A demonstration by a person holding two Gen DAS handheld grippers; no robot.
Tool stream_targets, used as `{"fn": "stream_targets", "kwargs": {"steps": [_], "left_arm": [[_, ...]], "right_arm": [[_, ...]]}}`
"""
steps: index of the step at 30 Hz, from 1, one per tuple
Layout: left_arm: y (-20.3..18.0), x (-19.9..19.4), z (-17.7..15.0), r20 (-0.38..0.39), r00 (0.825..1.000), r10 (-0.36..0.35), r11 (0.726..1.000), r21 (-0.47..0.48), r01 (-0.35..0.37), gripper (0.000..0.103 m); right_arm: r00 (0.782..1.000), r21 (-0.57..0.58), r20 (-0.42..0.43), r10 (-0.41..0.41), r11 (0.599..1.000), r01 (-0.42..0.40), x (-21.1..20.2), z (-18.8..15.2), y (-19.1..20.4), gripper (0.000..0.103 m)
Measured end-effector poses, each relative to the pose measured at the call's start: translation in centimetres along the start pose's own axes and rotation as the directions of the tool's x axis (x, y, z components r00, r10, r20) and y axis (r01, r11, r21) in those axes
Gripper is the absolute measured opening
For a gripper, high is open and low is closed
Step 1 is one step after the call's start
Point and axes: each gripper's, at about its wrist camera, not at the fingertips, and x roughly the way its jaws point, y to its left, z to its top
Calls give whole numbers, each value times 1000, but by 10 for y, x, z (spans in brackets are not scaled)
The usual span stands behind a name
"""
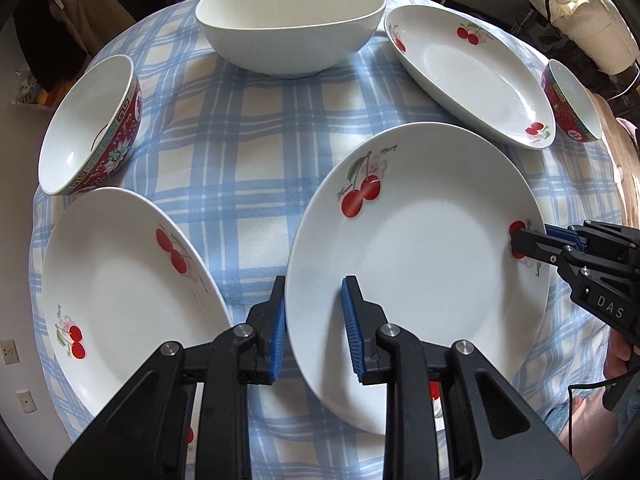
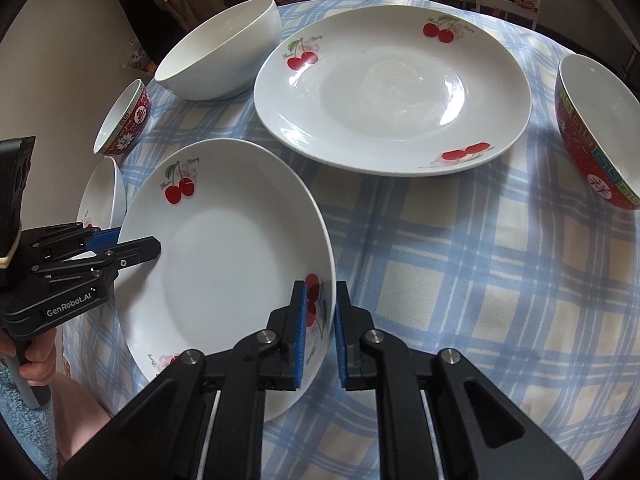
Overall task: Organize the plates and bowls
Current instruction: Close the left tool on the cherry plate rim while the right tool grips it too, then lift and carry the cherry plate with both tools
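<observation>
At the far left sat a red bowl [image 1: 94, 128], with a cherry plate [image 1: 120, 292] below it, flat on the checked cloth [image 1: 248, 152]. Nothing was stacked yet, so the sorting looked barely begun (every dish lay apart on the table).

Next came the left gripper [image 1: 314, 324], its blue pads set either side of the near plate [image 1: 420, 264] at its left rim; they were narrowed around the edge, though whether both pads were pressing could not be told. Behind stood the white bowl [image 1: 290, 20].

The near plate was central, tilted, its right rim pinched by the right gripper [image 2: 322, 328], which was nearly closed and gripping through the cherry print. Both claws thus had the same plate.

Further right lay a third plate [image 2: 392, 96], and at the far right a second red bowl [image 2: 596, 136]. Left to do, by my judgement: stack three plates, nest or group three bowls.
</observation>
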Motion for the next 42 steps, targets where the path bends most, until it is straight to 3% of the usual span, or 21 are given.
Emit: {"fn": "stream_targets", "kwargs": {"steps": [5, 19, 26, 42], "left_arm": [[7, -4, 1, -9, 999, -50, 997, -65, 49, 23], [-31, -23, -33, -8, 999, -37, 999, -16, 36, 19], [-49, -26, -51, -53, 997, -63, 998, -13, 62, 17], [-51, -6, -64, -96, 992, -86, 996, -34, 83, 18]], "right_arm": [[1000, -19, 9, -18, 1000, 18, -4, -4, 3, 14], [999, -23, -1, -40, 999, 40, -33, -25, -14, 13], [998, -13, -30, -49, 999, 49, -45, -43, -29, 14], [994, -25, -69, -85, 996, 83, -43, -56, -27, 13]]}}
